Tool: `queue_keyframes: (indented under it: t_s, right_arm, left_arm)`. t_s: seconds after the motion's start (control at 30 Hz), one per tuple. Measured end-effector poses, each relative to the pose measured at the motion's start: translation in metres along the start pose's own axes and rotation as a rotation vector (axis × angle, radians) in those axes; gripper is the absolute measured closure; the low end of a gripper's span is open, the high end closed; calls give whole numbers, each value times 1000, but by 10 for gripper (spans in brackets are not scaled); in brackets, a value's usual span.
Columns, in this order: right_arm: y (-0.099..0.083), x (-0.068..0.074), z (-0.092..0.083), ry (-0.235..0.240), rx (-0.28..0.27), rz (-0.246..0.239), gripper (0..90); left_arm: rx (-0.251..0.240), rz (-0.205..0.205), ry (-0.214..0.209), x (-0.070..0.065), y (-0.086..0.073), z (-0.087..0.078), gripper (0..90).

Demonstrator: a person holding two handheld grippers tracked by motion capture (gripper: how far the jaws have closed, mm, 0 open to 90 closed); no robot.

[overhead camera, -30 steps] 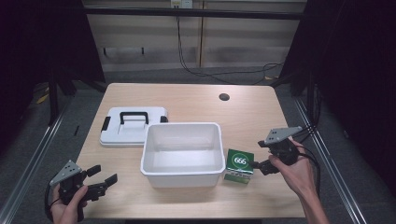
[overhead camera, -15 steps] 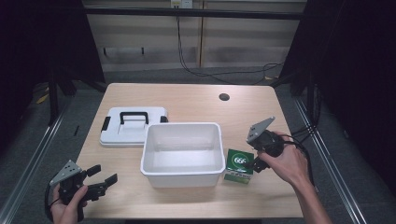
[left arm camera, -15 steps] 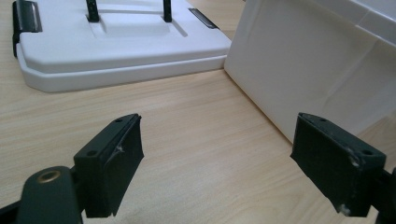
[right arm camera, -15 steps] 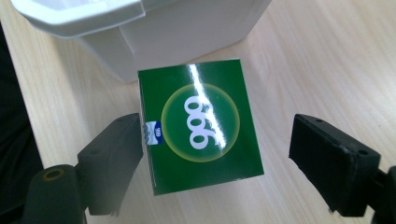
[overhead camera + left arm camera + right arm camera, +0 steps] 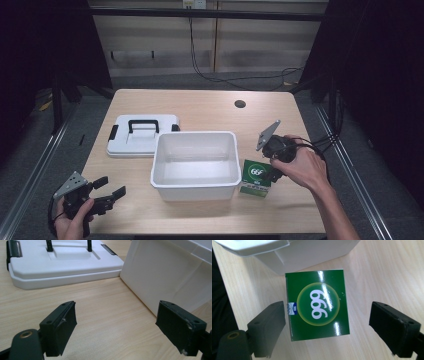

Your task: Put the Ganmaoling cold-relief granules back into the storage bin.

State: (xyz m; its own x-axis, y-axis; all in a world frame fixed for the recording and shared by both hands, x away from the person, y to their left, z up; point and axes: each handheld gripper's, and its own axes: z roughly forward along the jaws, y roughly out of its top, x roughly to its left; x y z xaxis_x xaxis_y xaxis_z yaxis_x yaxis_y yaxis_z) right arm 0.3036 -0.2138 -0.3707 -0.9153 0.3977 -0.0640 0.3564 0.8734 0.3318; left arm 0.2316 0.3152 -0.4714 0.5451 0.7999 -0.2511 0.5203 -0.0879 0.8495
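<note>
The right gripper (image 5: 328, 325) hangs over the green box (image 5: 318, 305), jaws spread wide to straddle it, gripping nothing; one jaw perhaps grazes its edge. The box lies just right of the white bin (image 5: 196, 162). Left of the bin, the left gripper (image 5: 107, 192) waits, wide open and empty.
</note>
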Motion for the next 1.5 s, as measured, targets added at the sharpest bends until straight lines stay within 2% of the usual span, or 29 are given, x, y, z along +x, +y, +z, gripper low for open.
queue_keyframes:
  t_s: [0.13,0.2,0.23,0.27,0.3,0.33,0.37,0.4,0.57,0.73,0.83,0.97,1.0,1.07,1.17,1.33,1.5]
  right_arm:
    - [5,-2,7,18,9,-11,104]
    - [10,-5,12,55,30,-21,95]
    - [11,-5,14,57,55,-33,91]
    - [11,-5,14,57,55,-33,91]
    - [13,-3,20,87,106,-44,89]
    - [13,-3,20,87,106,-44,89]
    - [15,-4,24,91,129,-51,89]
    - [15,-4,25,99,129,-38,89]
    - [16,-7,29,98,148,-43,89]
    - [18,-6,34,130,161,-59,89]
    - [19,-8,36,117,161,-54,90]
    - [16,-9,41,150,169,-47,89]
    - [16,-8,42,134,179,-44,89]
    - [16,-6,45,134,181,-72,89]
    - [16,-5,49,128,198,-74,89]
    - [15,-5,53,148,222,-74,115]
    - [16,-7,57,150,228,-92,121]
  left_arm:
    - [1,-2,-1,0,0,1,161]
    - [0,-3,-5,0,0,0,161]
    - [0,-2,-3,0,0,0,161]
    - [0,-2,-3,0,0,0,161]
    - [-1,-3,-2,1,0,0,161]
    - [-1,-3,-2,1,0,0,161]
    - [-4,-8,-4,0,0,1,161]
    - [0,-1,-5,0,0,1,161]
    - [0,-2,-6,0,0,0,161]
    - [0,-2,-7,0,0,0,161]
    - [0,-2,-3,0,0,0,161]
    - [-5,-4,6,1,0,-1,161]
    - [-2,-4,3,1,0,-1,161]
    - [-3,-2,4,1,0,-1,161]
    - [-4,-2,5,0,0,-1,161]
    - [-5,-1,9,1,0,-1,161]
    - [-9,-5,12,0,0,-1,161]
